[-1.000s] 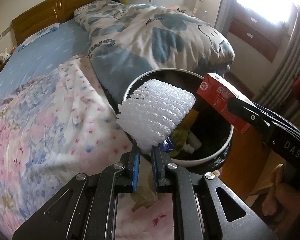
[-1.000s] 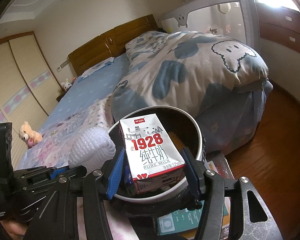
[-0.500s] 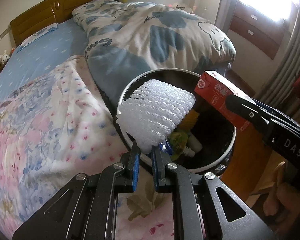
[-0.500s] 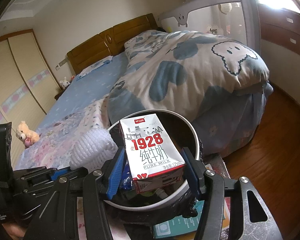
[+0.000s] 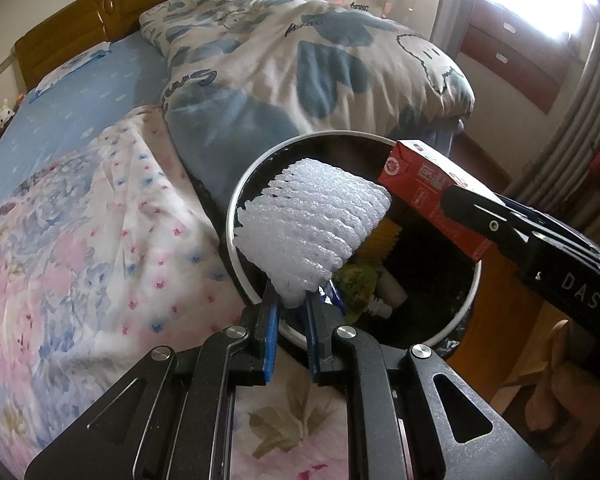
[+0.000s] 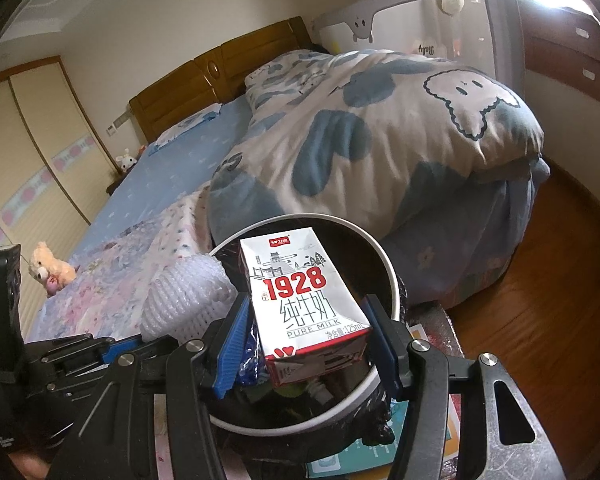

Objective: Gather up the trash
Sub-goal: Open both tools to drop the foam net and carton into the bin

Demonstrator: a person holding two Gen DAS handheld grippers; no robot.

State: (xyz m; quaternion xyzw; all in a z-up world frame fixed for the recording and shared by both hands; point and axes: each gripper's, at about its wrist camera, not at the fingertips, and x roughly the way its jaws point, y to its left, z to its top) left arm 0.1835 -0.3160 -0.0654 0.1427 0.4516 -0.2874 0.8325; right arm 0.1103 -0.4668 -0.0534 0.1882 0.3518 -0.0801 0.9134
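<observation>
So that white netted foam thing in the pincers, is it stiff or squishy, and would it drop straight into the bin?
Probably squishy: the foam net narrows where the left gripper pinches it. Likely very light, since it stands up from that small pinch without sagging. It hangs over the bin, so it should fall in, though it might drift or bounce.

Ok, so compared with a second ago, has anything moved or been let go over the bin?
Nothing let go. Both grippers have edged a little further over the trash bin, so its rim sits higher in both views. The left gripper still pinches the white foam net, and the right gripper still clamps the milk carton. Bed and quilt unchanged.
</observation>
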